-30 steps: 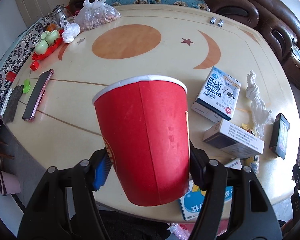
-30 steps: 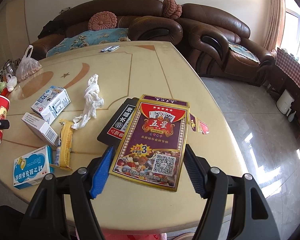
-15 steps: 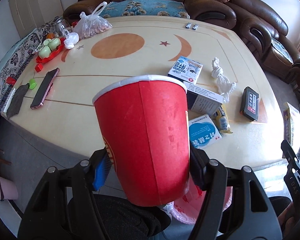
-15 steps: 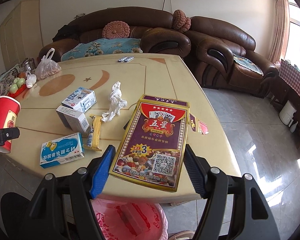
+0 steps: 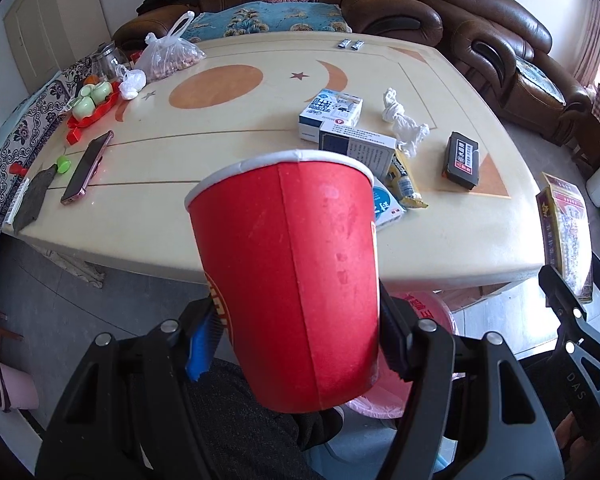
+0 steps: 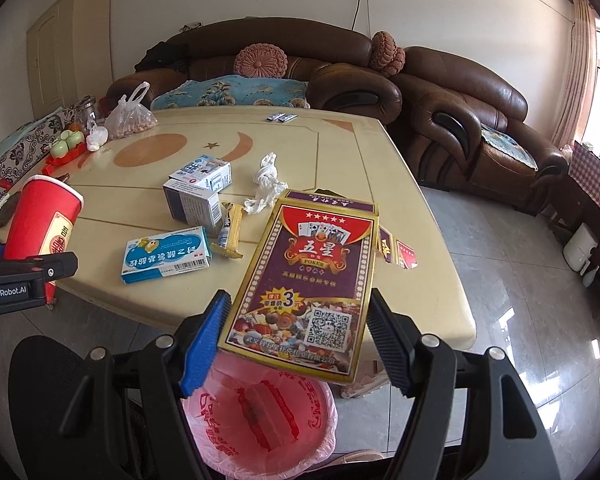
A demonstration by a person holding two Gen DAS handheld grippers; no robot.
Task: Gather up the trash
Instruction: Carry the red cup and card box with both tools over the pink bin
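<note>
My left gripper (image 5: 296, 344) is shut on a red paper cup (image 5: 292, 276), held upright off the table's near edge; the cup also shows at the left in the right wrist view (image 6: 44, 220). My right gripper (image 6: 298, 340) is shut on a purple playing-card box (image 6: 308, 280), held above a trash bin lined with a pink bag (image 6: 260, 412). The bin shows partly behind the cup in the left wrist view (image 5: 424, 312). On the table (image 6: 340, 160) lie a blue box (image 6: 166, 254), two white boxes (image 6: 196, 200), a yellow wrapper (image 6: 230, 232) and a crumpled tissue (image 6: 266, 184).
A black box (image 5: 462, 160), a phone (image 5: 86, 168), a red tray with green cups (image 5: 92, 100) and a plastic bag of nuts (image 5: 170, 56) are on the table. Loose cards (image 6: 396, 250) lie near its right edge. Brown sofas (image 6: 460, 120) stand behind.
Both grippers have pulled back from over the table toward its near edge with their loads. The pink-lined bin has come into view under the card box.
</note>
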